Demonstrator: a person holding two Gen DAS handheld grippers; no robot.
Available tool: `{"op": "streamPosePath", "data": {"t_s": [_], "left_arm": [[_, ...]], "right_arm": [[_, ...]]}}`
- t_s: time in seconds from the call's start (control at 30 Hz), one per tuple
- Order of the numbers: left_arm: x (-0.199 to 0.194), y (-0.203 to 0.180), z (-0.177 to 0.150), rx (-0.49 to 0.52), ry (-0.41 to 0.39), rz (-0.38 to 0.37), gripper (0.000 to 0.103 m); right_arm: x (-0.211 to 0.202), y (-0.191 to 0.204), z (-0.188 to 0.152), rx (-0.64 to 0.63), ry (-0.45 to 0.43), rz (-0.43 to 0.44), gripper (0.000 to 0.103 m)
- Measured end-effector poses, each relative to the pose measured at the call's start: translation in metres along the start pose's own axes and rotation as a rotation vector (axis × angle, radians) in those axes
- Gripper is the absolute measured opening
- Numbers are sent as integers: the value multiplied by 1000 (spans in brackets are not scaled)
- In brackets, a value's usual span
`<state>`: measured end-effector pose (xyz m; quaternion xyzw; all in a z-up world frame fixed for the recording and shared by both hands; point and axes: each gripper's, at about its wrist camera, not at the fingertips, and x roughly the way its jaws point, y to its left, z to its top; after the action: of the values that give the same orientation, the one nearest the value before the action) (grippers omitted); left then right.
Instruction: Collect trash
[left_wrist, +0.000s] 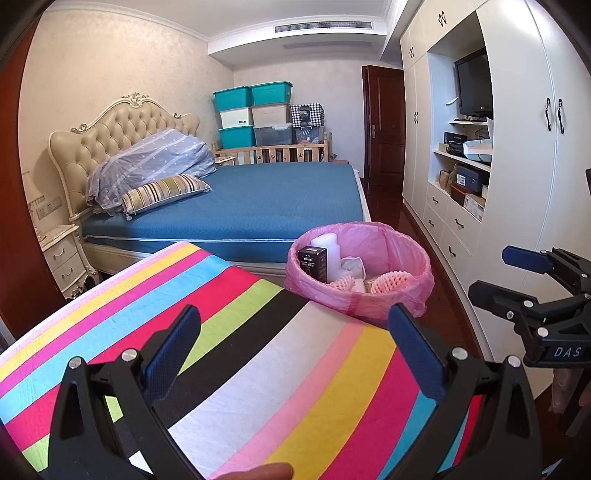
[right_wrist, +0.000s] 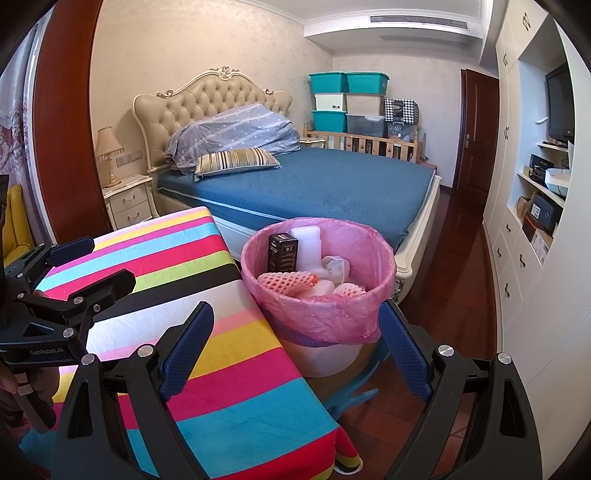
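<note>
A bin lined with a pink bag stands just past the striped tablecloth's right corner. Inside it lie a black box, a white foam block, crumpled tissue and pink foam netting. My left gripper hovers open over the cloth, nothing between its blue pads. To its right, my right gripper is open and bare, facing the bin from close by.
A bed with a blue cover lies behind the bin, a nightstand to its left. White wardrobes with drawers line the right side of a dark wooden floor. A light-blue plastic piece shows below the bin.
</note>
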<state>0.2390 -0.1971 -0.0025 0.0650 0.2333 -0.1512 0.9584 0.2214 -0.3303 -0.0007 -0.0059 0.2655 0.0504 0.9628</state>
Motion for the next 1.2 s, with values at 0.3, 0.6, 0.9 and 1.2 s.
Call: {"op": "streamPosePath", "data": {"t_s": [0.3,0.6,0.9,1.2], "left_arm": [[0,-1,-2,-1,1,-2,98],[2,-1,-6,0,10,-9,98],[0,1,-8,-1,11,-12,98],[0,1,-9,1,11,-7,98]], "right_arm": [[1,-1,0,3,-2,-2,85],[2,-1,0,2,0,-1,85],[2,0,-1,3,-1,-1,85],[2,-1,0,4,-1,0,85]]}}
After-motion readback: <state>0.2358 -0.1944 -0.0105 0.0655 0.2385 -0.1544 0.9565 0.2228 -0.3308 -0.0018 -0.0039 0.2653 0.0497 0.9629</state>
